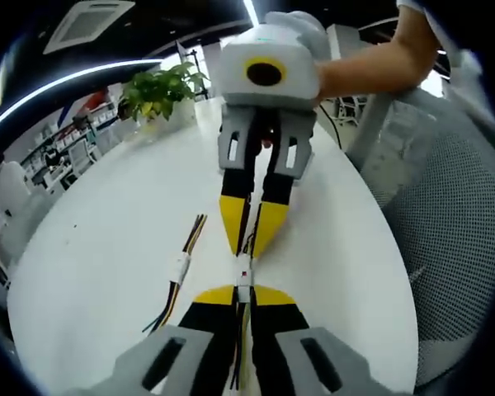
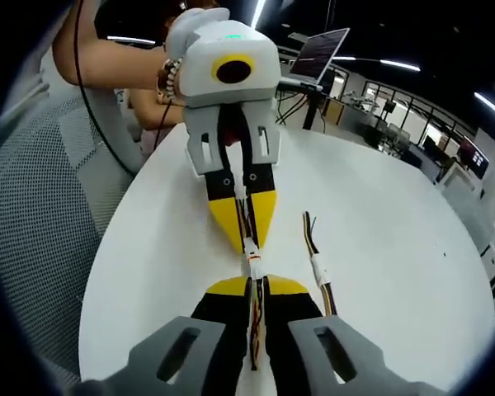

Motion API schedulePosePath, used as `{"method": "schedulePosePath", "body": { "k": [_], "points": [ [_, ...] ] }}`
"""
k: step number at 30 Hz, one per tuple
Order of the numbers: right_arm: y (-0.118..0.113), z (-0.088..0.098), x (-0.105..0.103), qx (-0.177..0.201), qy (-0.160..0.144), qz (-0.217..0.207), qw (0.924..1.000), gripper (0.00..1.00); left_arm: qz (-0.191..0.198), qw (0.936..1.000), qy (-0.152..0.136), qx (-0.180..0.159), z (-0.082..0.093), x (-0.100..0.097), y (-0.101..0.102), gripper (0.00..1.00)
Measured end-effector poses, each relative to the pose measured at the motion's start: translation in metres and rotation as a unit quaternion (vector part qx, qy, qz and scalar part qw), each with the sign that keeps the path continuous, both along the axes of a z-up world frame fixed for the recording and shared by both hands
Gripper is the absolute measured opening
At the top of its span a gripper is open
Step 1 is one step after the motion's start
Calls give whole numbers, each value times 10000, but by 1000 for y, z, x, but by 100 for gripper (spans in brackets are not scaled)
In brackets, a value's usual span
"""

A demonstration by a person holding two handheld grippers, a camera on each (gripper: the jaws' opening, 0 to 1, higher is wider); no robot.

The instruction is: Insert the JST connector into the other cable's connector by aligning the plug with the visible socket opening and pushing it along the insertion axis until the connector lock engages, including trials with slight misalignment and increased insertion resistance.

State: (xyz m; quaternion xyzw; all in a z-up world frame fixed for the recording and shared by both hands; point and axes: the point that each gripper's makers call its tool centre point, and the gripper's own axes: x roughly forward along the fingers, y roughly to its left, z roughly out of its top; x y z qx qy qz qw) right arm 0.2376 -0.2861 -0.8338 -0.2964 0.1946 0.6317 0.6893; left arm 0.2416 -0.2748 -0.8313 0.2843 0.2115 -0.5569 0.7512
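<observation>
White plastic connector pair (image 1: pixel 243 276) sits between left tool (image 1: pixel 242 299) and right tool (image 2: pixel 256 285), each clamped on its cable; light, fragile, best held just behind housings.

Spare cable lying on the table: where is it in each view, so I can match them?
Left gripper view: the spare cable lies left of the meeting gripper tips, on the white table.
Right gripper view: it lies right of the tips.
Shared landmark: the joined white connectors between the yellow tips.
</observation>
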Motion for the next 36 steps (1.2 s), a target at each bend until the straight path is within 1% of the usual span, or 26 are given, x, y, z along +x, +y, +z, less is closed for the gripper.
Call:
{"method": "schedulePosePath", "body": {
  "k": [9, 15, 17, 25, 29, 30, 31, 33, 36],
  "points": [
    [0, -1, -1, 14, 43, -24, 10000, 3, -20, 10000, 7, 7, 0, -1, 0, 0],
    [0, -1, -2, -41, 1, 24, 10000, 3, -60, 10000, -12, 48, -1, -2, -1, 0],
    [0, -2, -2, -113, -53, 58, 9999, 3, -76, 9999, -32, 85, -1, -2, -2, 0],
    [-2, -11, -5, -436, -113, 137, 9989, 3, -183, 9994, -39, 287, -10, -4, -6, 0],
    [-4, -14, -6, -537, -56, 126, 9985, 3, -199, 9992, 6, 342, -14, -5, -6, 0],
    [-4, -14, -6, -548, 3, 101, 9984, 3, -201, 9992, 20, 352, -15, -6, -6, 0],
    [-4, -15, -7, -549, 68, 60, 9984, 3, -204, 9991, 30, 360, -15, -6, -6, 0],
    [-5, -16, -6, -552, 62, 56, 9984, 4, -195, 9991, 42, 379, -16, -6, -6, 0],
    [-5, -16, -5, -525, 170, -26, 9985, 4, -175, 9991, 67, 374, -16, -5, -6, 0]
  ]
}}
